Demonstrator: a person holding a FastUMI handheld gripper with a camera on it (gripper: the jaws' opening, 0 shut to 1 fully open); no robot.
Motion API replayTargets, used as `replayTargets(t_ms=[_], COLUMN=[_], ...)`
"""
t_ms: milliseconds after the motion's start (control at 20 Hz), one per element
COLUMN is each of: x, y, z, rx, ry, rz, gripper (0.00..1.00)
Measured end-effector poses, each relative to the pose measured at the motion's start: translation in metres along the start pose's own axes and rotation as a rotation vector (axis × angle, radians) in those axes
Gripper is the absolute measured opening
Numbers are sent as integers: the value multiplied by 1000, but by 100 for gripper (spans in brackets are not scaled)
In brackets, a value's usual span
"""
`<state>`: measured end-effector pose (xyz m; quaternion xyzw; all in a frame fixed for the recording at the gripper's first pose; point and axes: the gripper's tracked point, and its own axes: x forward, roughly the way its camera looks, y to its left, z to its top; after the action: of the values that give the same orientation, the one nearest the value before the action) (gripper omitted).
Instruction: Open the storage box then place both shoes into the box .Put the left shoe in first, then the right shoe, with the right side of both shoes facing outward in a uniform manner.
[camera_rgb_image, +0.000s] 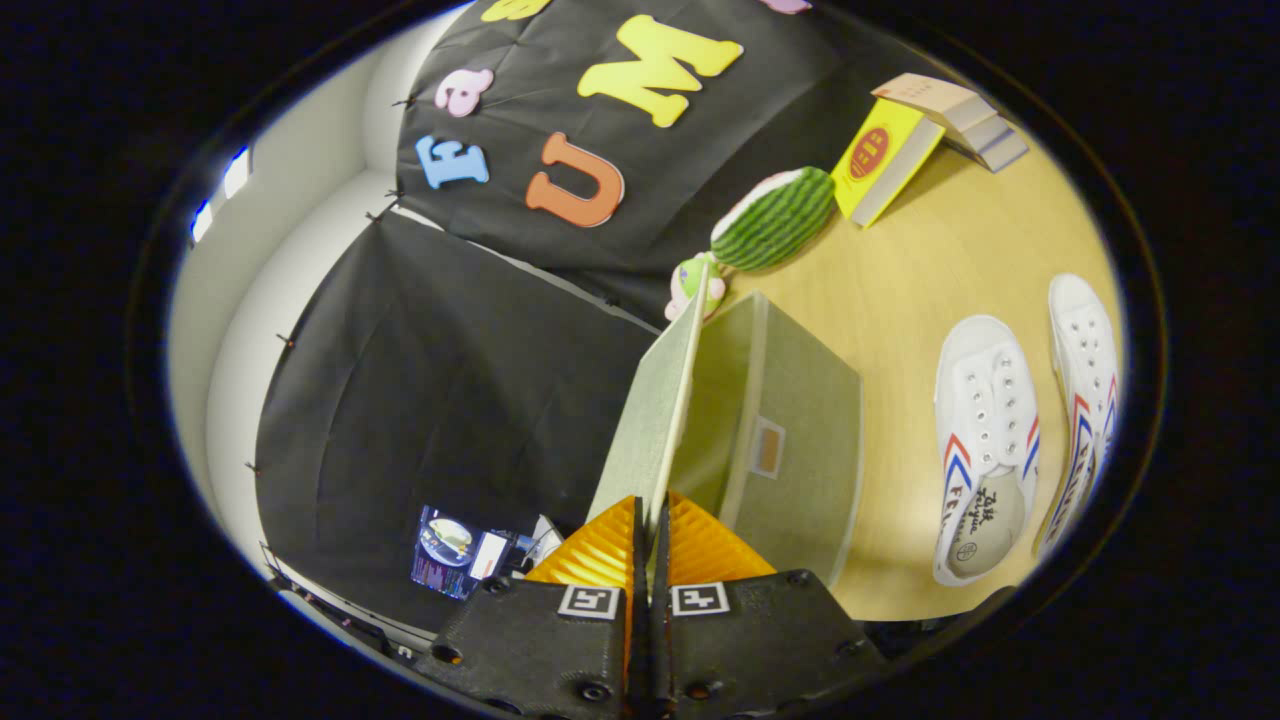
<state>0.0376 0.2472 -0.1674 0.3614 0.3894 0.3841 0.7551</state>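
The tool (648, 545) is nearly closed, its two fingers pinching the edge of the thin grey-green fabric-covered lid (655, 410) of the storage box, one finger pressing on each face of the panel. The lid is lifted edge-on, rising away from the fingers toward the booth's black cloth wall.

Just beside the raised lid sits the grey-green, square-cornered fabric storage box (790, 440), with a small pale label patch on the wall that faces the fingers. Its inside cannot be made out from this angle.

The box stands on a light wooden worktop (930, 250). Near the box, on the side away from the lid, lie two white canvas low-top shoes with red and blue chevron stripes on their sides and empty eyelets: the nearer shoe (985, 440) shows its insole, and the farther shoe (1085, 390) lies just beside it.

Beyond the box are a green striped watermelon-shaped plush toy (780, 220), a small green and pink toy (695, 285), and a yellow book (885, 160) leaning against a stack of pale books (960, 115).
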Motion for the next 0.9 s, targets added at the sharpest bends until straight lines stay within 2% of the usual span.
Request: replayTargets(t_ms=[250,600,750,900], x=[15,62,87,110], y=[69,143,164,175], z=[9,-6,-18,-29], rx=[-199,-385,-486,-521], ry=[5,52,56,75], rz=[17,49,43,43], gripper=[5,7,15,20])
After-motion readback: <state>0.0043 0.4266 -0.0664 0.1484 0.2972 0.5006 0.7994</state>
